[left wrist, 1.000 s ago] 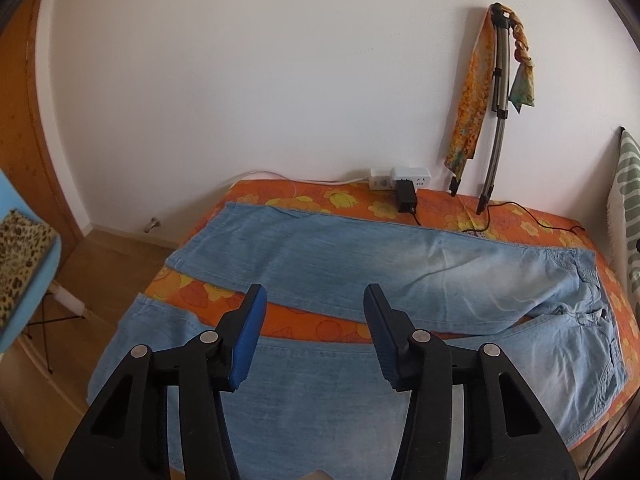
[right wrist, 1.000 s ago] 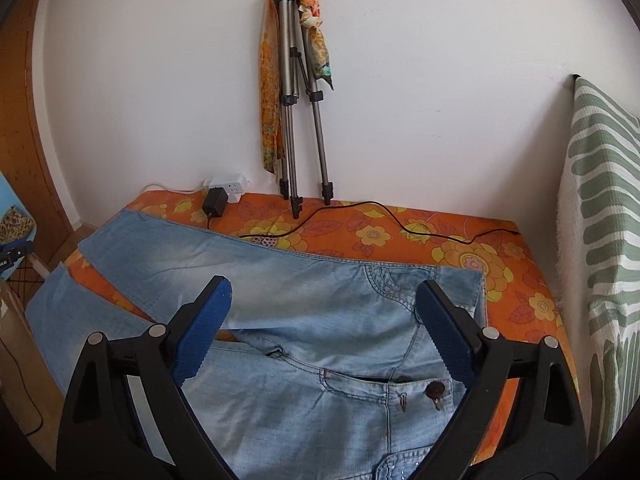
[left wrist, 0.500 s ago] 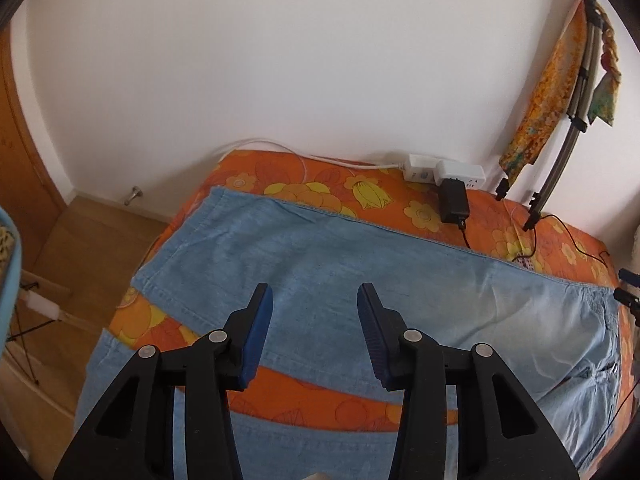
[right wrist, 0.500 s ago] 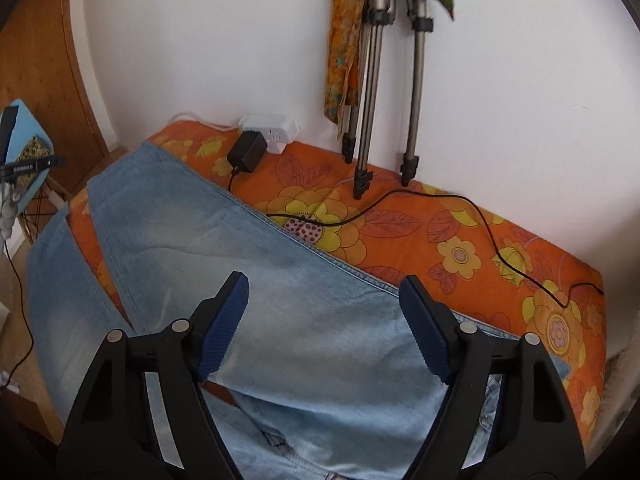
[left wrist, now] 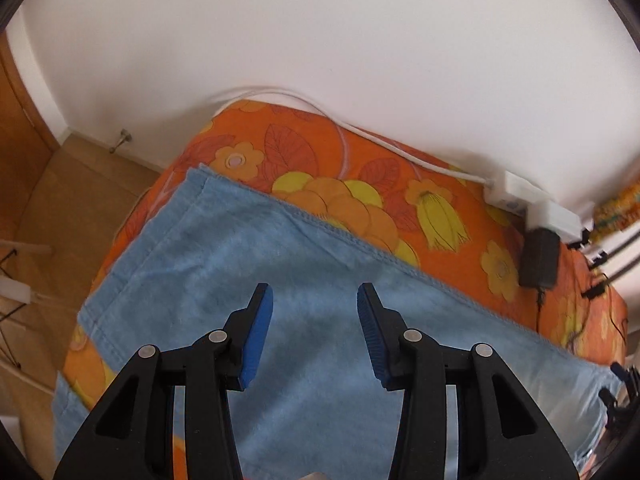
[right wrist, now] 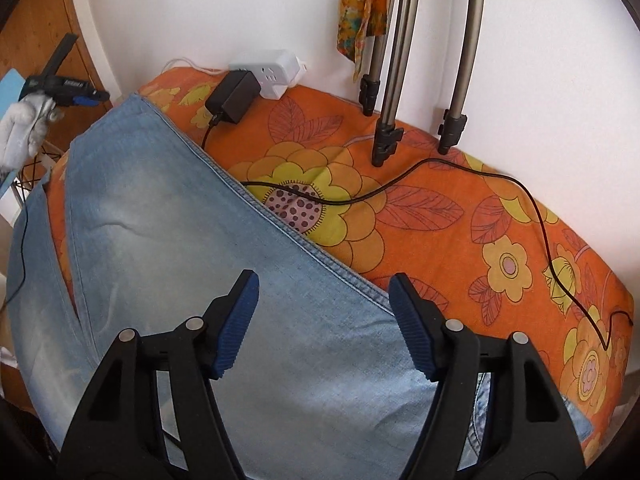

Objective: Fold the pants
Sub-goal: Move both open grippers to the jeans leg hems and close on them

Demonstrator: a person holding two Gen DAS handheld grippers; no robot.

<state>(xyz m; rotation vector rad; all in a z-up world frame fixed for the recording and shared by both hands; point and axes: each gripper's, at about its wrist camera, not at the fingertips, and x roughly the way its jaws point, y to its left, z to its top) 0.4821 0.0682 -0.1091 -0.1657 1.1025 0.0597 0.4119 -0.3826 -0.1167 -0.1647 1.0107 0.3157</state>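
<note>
I have the jeans [right wrist: 168, 264] spread flat on the orange bedspread [right wrist: 460, 240], far leg under both tools. The left gripper [left wrist: 315, 328] is part open over the cuff end, empty; the right gripper [right wrist: 324, 312] has just been narrowing, nothing between its pads, straddling the outer seam. My worry: pinching bedspread along with denim. Next, the tripod [right wrist: 392, 120] stands close behind, then the black cable [right wrist: 400, 184] by the seam — a snag — and the charger [right wrist: 232, 96].

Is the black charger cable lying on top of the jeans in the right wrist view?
No, the black cable runs across the orange bedspread, beside the jeans.
</note>
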